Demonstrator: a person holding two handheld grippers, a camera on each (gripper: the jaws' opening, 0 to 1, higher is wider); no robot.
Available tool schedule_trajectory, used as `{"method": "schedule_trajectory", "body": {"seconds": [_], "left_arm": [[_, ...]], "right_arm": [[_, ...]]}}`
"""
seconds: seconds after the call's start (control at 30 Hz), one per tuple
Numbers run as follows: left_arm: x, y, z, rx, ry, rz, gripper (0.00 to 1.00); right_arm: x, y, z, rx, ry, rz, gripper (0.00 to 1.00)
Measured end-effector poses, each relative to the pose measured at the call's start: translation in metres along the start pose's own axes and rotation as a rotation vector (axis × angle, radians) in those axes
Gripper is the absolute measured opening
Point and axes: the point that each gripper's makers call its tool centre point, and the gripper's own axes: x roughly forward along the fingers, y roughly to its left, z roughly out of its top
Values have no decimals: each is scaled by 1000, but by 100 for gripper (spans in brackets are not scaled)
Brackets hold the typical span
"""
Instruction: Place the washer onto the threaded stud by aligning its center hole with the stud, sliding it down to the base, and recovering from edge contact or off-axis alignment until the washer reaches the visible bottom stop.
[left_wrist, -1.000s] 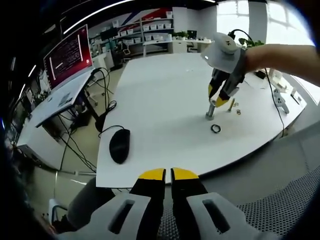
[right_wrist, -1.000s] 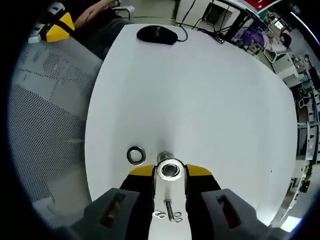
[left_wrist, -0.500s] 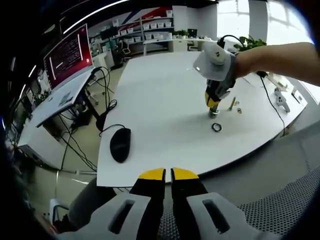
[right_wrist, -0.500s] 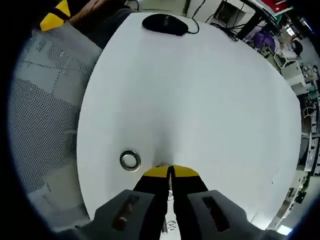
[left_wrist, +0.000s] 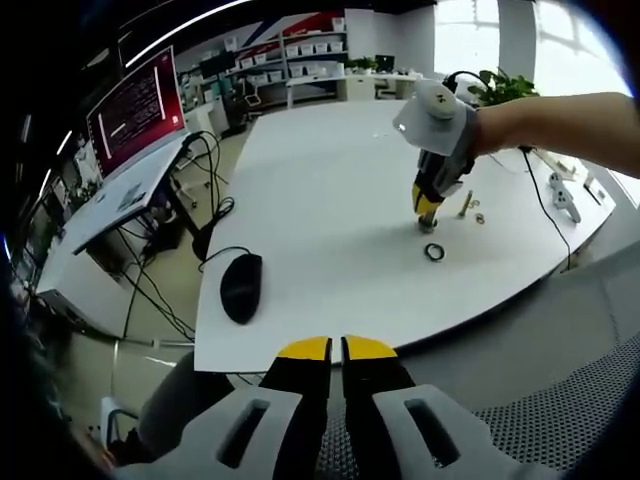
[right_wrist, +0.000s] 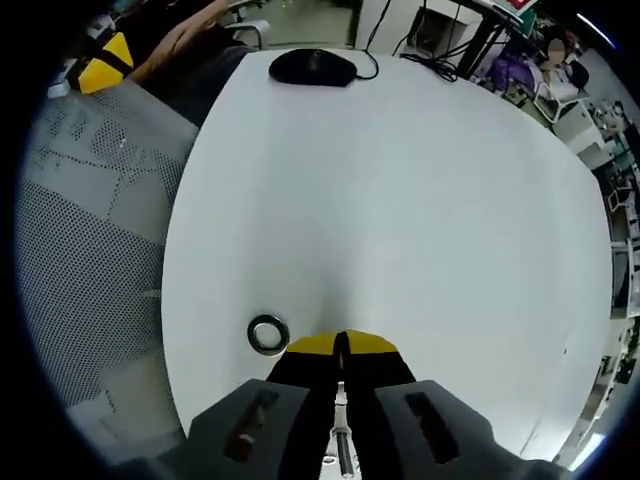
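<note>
A broad white surface stands in an open office. A black computer mouse lies near its edge, its cable running off toward a tangle of cords on the floor. Beside it a second desk carries a monitor with a red screen. Shelves with white boxes line the far wall, and a green plant sits by a bright window. A ceiling light strip runs overhead. Grey perforated mesh borders the surface's near side.
</note>
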Motion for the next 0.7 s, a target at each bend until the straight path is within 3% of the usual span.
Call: {"method": "schedule_trajectory", "body": {"seconds": [0.4, 0.53, 0.7], "left_arm": [[0, 1, 1, -2, -3, 2, 1], [0, 1, 1, -3, -5, 3, 1], [0, 1, 1, -4, -5, 5, 1]], "right_arm": [[-16, -3, -2, 23, -20, 12, 3], [-18, 0, -7, 42, -23, 28, 17], [-15, -3, -13, 42, -26, 11, 16]]}}
